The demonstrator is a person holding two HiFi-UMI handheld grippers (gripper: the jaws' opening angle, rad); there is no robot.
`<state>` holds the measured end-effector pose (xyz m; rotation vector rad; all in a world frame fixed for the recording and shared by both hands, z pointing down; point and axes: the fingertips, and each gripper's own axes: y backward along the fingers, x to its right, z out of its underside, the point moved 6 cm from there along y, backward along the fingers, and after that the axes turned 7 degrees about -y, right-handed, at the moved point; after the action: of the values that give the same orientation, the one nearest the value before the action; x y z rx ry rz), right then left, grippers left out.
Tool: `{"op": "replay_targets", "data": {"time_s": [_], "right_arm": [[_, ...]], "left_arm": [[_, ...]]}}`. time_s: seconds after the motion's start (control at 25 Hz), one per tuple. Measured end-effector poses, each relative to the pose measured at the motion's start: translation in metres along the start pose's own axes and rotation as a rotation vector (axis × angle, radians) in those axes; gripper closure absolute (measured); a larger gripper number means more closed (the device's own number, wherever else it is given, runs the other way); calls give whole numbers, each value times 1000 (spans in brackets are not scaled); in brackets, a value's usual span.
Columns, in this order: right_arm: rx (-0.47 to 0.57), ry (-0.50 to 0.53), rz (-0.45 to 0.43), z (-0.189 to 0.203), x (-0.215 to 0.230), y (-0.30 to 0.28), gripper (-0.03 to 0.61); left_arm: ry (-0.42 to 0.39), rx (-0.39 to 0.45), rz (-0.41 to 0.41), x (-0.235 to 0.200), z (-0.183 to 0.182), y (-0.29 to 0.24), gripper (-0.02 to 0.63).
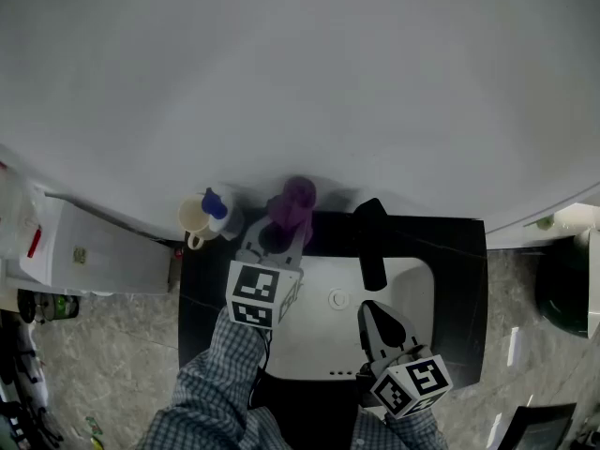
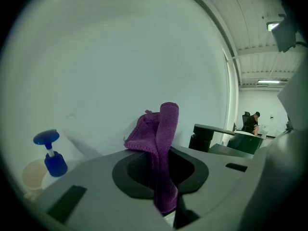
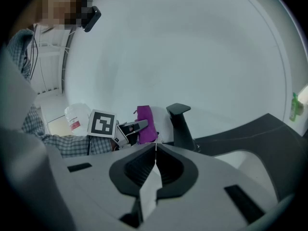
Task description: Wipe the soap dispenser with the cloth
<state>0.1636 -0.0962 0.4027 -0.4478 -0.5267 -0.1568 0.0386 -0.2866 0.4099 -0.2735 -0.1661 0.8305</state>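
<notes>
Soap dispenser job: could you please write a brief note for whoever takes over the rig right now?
Left gripper: shut on the purple cloth, held up near the back wall.
Right gripper: shut, empty, over the sink.
Soap dispenser: at the counter's back left beside a cream cup. It is left of the cloth and not touching it.
Done: cloth is in hand.
Left: bring the cloth onto the dispenser and wipe it.
</notes>
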Motion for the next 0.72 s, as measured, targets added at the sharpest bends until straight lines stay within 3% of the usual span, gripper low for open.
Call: {"op": "replay_targets", "data": {"time_s": [0.16,0.72], "right_arm": [[-7,-9,14,4,6,2,560],[-22,-29,51,15,13,8,560]], "left_arm": [[33,-19,15,3,13,-11,554],[-15,-92,98,25,42,-35,554]]}}
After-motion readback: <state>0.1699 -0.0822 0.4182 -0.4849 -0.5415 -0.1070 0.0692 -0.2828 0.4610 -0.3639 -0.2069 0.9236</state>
